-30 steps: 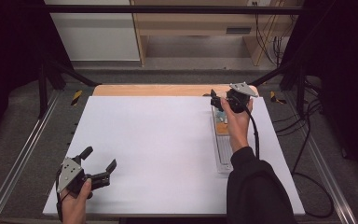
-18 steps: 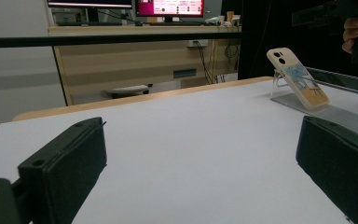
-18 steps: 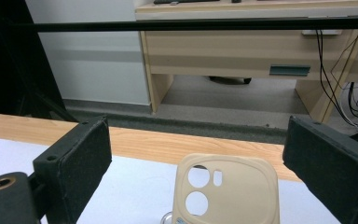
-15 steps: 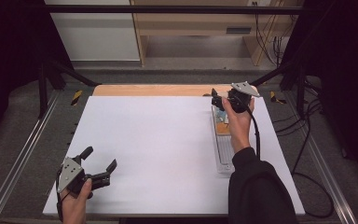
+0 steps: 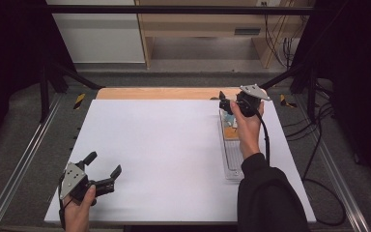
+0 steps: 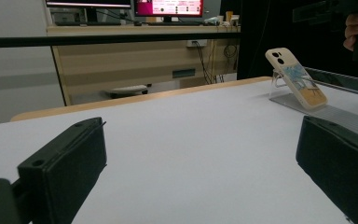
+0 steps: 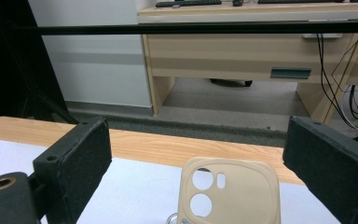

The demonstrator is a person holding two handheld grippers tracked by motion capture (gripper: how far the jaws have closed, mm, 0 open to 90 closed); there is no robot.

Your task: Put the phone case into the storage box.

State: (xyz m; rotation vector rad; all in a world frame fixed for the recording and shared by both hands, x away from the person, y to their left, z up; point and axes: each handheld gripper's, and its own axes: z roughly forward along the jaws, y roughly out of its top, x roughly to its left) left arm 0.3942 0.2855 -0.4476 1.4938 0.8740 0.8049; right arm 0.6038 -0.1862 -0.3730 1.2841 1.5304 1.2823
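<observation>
Beige rubbery phone case [image 7: 228, 191], propped on a clear stand at the frame's lower centre, sits between the right gripper's [image 7: 200, 163] wide-open, empty jaws, apparently lined up for grasping.

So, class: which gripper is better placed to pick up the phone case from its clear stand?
Right. The right gripper hovers open just above the phone case, which sits between its jaws. The left gripper is open at the table's near-left corner, far away.
</observation>
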